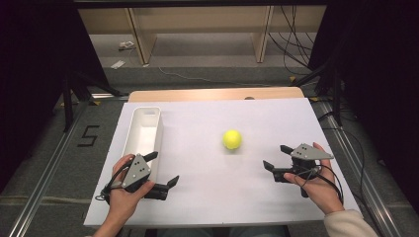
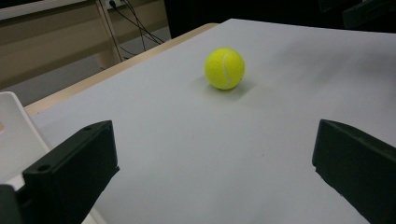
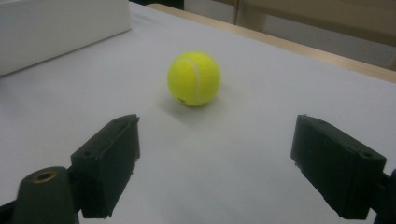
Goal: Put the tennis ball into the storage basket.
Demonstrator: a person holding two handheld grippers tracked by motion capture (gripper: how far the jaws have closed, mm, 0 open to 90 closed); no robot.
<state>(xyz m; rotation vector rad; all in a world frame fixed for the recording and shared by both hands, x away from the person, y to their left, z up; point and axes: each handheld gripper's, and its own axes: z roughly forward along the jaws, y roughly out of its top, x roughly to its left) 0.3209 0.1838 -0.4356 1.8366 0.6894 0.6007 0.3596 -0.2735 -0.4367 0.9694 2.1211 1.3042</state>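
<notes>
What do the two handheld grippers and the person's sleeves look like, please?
Each gripper, left and right, has two blocky black jaws and a grey three-cornered plate on top dotted with small holes. Thin black cables loop from both near the hands. The right arm wears a cream sleeve.

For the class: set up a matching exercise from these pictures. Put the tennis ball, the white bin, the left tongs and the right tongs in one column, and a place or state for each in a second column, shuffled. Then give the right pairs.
Column one:
1. tennis ball
2. white bin
3. left tongs
4. right tongs

Column two:
A. open, beside the bin's near end
B. long and empty, at the table's left side
C. open, at the table's right side
D. yellow, lying free mid-table

Pairs: 1-D, 2-B, 3-A, 4-C
</notes>
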